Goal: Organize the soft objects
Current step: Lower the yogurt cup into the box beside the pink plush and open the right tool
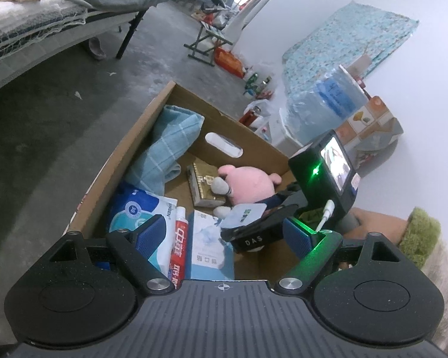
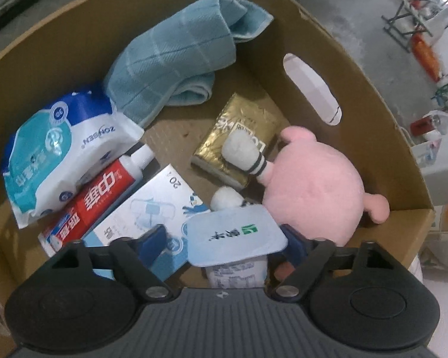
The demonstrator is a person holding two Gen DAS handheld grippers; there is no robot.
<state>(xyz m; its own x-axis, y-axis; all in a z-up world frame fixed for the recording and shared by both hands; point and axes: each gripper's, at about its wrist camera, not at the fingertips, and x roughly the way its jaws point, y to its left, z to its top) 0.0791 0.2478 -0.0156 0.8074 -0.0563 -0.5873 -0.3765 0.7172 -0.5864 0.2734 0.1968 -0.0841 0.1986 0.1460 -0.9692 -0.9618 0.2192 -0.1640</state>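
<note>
Inside the cardboard box (image 2: 59, 44), a wipes pack (image 2: 59, 152) lay at nine o'clock, a blue towel (image 2: 176, 59) at eleven, a pink plush toy (image 2: 313, 185) at three. Both the left hand-held gripper (image 1: 224, 235) and the right hand-held gripper (image 2: 227, 244) stood spread, a yogurt cup (image 2: 236, 238) between the right one's fingers, unpinched.

Matt cardboard box (image 2: 373, 95), terry-cloth towel (image 2: 176, 56), glossy foil packet (image 2: 248, 125).

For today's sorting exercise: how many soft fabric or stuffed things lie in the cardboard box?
2: the blue towel heaped in the far corner, and the pink plush toy by the handle-hole wall. More may hide underneath.
</note>
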